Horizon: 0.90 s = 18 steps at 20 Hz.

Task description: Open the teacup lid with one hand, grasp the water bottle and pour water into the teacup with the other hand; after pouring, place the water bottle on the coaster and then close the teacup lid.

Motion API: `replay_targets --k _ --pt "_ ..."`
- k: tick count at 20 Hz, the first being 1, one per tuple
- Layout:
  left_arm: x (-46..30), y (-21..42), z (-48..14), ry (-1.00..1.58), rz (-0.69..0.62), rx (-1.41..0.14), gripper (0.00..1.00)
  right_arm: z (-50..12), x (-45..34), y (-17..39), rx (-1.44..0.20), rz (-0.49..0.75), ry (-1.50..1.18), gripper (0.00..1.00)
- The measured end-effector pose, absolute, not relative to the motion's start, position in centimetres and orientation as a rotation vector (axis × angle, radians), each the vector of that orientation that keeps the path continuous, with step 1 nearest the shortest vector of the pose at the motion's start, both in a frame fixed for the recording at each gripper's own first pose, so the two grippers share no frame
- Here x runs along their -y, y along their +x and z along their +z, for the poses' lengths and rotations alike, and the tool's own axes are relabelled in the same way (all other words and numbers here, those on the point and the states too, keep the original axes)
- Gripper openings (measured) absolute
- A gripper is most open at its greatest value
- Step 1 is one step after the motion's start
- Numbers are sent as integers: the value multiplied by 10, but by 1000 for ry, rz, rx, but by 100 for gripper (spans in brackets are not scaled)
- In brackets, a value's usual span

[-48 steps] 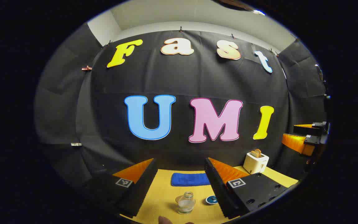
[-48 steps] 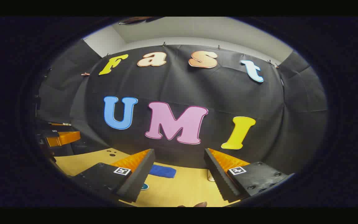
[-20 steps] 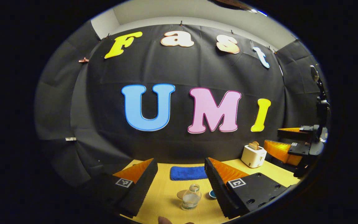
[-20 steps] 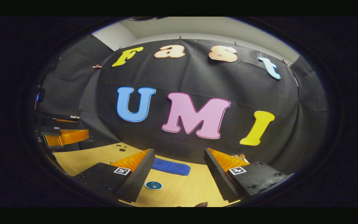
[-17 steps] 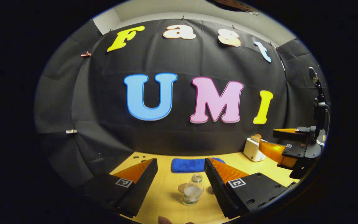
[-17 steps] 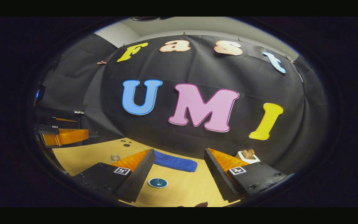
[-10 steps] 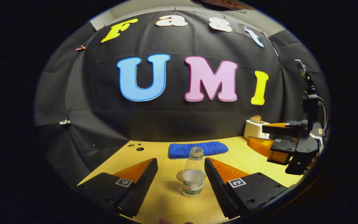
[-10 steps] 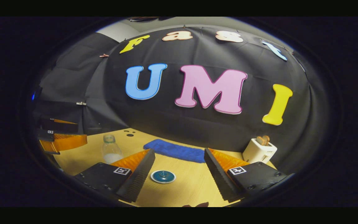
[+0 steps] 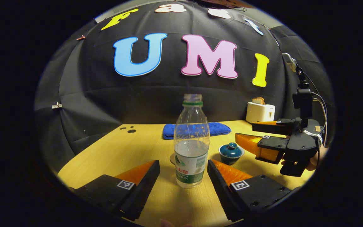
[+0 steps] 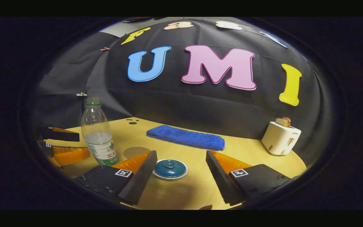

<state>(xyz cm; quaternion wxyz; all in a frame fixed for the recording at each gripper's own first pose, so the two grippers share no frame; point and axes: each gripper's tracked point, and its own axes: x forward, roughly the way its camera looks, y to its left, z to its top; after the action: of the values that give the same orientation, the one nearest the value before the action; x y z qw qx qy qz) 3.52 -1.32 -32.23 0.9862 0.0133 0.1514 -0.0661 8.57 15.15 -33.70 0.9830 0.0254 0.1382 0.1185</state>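
Note:
A clear water bottle [image 9: 191, 142], uncapped and about half full, stands upright on the wooden table [image 9: 121, 151]. My left gripper [image 9: 183, 162] is open, and the bottle's base stands just ahead of the gap between its fingertips, touching neither finger. A round brown coaster [image 9: 171, 158] lies just behind the bottle. The small teal teacup [image 9: 231, 153] with its lid on sits right of the bottle. In the right gripper view the lidded teacup [image 10: 170, 168] sits just ahead of my open right gripper [image 10: 181, 154], toward its left finger. The bottle [image 10: 99, 135] and coaster [image 10: 136, 152] stand to its left.
A folded blue towel [image 9: 197, 130] lies at the back of the table. A white toaster [image 10: 280, 135] holding toast stands at the back right. The right gripper [image 9: 245, 130], held by a hand, hovers right of the teacup. The left gripper [image 10: 83, 144] shows beside the bottle.
Both grippers have come down and forward toward the table. The bottle now stands large in front of the left fingers, and the teacup lies close before the right ones. Both stay open.

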Motion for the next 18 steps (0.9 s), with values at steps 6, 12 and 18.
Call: replay_targets --k 6,12,18 --pt "18 48 -339 48 -147 -307 95 -367 -161 96 -357 275 115 80" --pt "22 59 -343 28 -151 -304 95 -373 -177 97 -383 335 108 59" --pt "24 64 -345 39 -157 -301 96 -372 -176 101 -385 344 137 27"
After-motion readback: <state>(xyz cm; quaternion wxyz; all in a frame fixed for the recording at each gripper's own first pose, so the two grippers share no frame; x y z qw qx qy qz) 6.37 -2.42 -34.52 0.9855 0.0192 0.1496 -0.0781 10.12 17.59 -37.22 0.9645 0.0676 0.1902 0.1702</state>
